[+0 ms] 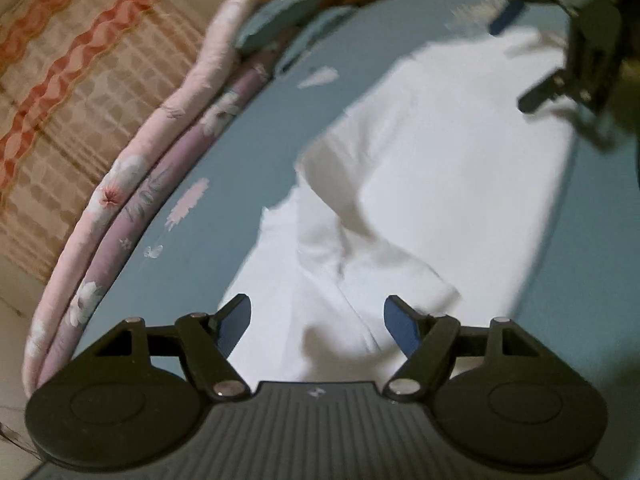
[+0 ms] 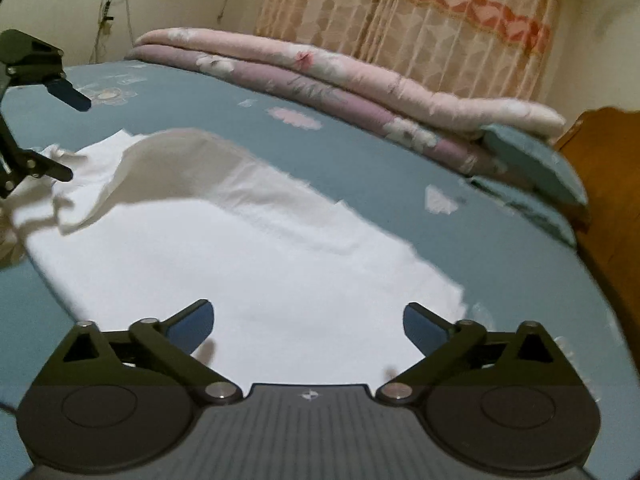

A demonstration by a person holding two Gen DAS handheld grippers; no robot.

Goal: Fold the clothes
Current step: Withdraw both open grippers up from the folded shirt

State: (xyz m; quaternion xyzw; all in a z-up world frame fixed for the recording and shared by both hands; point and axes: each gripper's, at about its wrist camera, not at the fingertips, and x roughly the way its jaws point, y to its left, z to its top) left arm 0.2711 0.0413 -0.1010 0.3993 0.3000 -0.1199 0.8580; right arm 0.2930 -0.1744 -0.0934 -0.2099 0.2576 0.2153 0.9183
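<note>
The white garment (image 2: 224, 264) lies mostly flat on the blue sheet (image 2: 360, 168), well short of the rolled floral quilt (image 2: 360, 92) along the bed's far side. It looks like thin woven cotton: light, limp and quick to crease, so it should lift with almost no effort but will sag and drag unless it is held at two points. One flap stands up in a soft hump at the end of the garment away from the quilt's near roll, and in the left wrist view a folded layer crosses the garment's middle with a sharp edge. The best holds, I judge, are the hems and corners at the garment's ends, pinched through one layer only. The left gripper (image 1: 316, 320) hangs over the garment's near end with its jaws apart and nothing between its blue pads. The right gripper (image 2: 308, 324) hangs over the broad flat part, jaws spread wide and empty. The sheet is smooth and printed with pale flowers; the quilt is puffy and pink over mauve.
</note>
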